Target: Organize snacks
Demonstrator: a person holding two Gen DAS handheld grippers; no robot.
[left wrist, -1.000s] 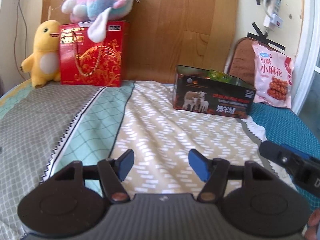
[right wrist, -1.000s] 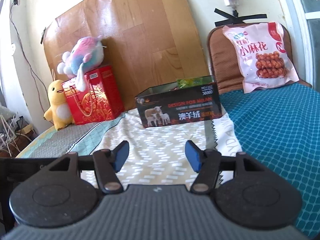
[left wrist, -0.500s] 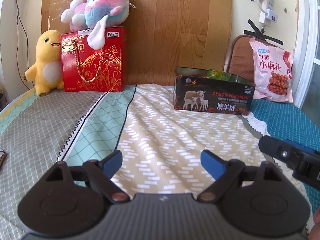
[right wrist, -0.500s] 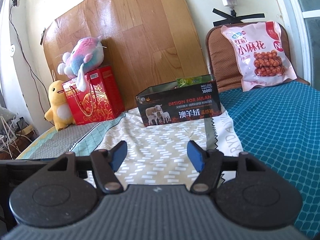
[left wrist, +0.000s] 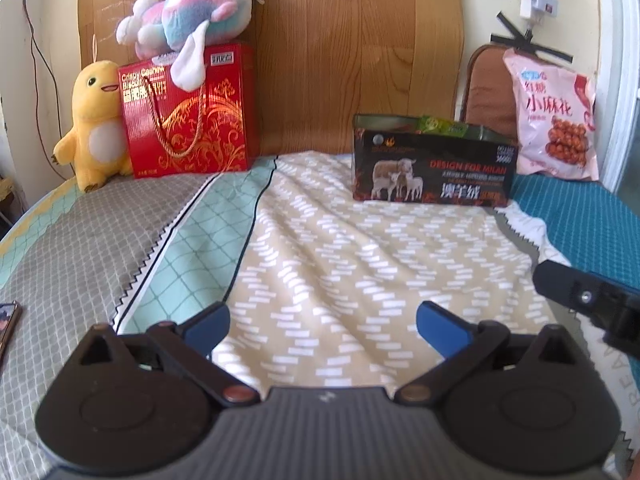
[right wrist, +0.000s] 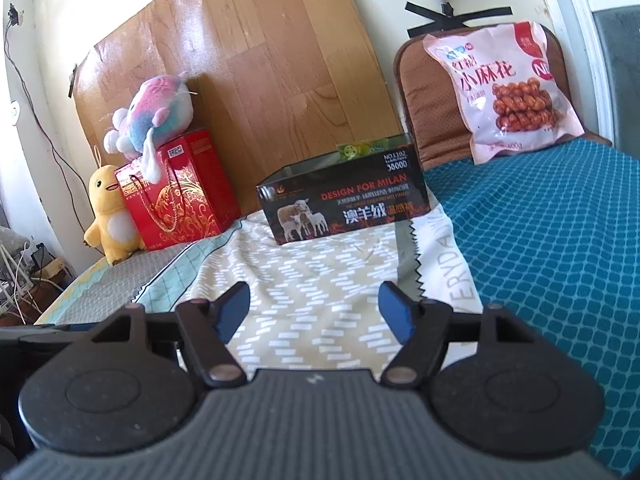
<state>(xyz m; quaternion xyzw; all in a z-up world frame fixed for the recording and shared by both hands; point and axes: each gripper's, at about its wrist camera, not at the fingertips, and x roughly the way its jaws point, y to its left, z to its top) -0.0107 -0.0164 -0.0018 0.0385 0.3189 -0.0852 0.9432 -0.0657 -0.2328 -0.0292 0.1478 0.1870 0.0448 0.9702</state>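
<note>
Hidden or cut off: phone [left wrist: 7, 328] at the bed's left edge, only a sliver showing; right claw seen from the left wrist view as one black finger entering from the right, rest out of frame
Hard to read: small print under "DESIGN FOR MILAN" on the tin; weight figure on the pink bag; green packet's label
Bed [left wrist: 340, 248]: patchwork cover, grey and mint panels left, tan dashed panel centre, teal grid cloth right; white strip by the teal cloth reads "EVERYDA…", end cut off
Tin [right wrist: 344, 200]: black, open-topped, far end of the tan panel near the headboard; sheep picture, "DESIGN FOR MILAN", "NO.L102", Chinese characters
Green packet [right wrist: 358, 149]: pokes above the tin's far right corner, mostly hidden inside
Pink bag [right wrist: 508, 88]: snack bag, far right corner of the bed, leaning on a brown cushion [right wrist: 424, 92]; Chinese characters, twisted-dough picture
Red box [left wrist: 188, 116]: far left of the bed against the headboard; "Crispy Cashew Biscuit", gold scrolls, rope handle
Plush, pastel [left wrist: 188, 8]: lying on top of the red box, ear draped over its front
Plush, yellow [left wrist: 94, 124]: touching the red box's left side, far left corner
Left claw [left wrist: 322, 322]: fingers have just been spreading, now very wide; nothing between them, only the tan panel below
Right claw [right wrist: 314, 306]: fingers have just been spreading, wide apart; nothing held, aimed toward the tin
</note>
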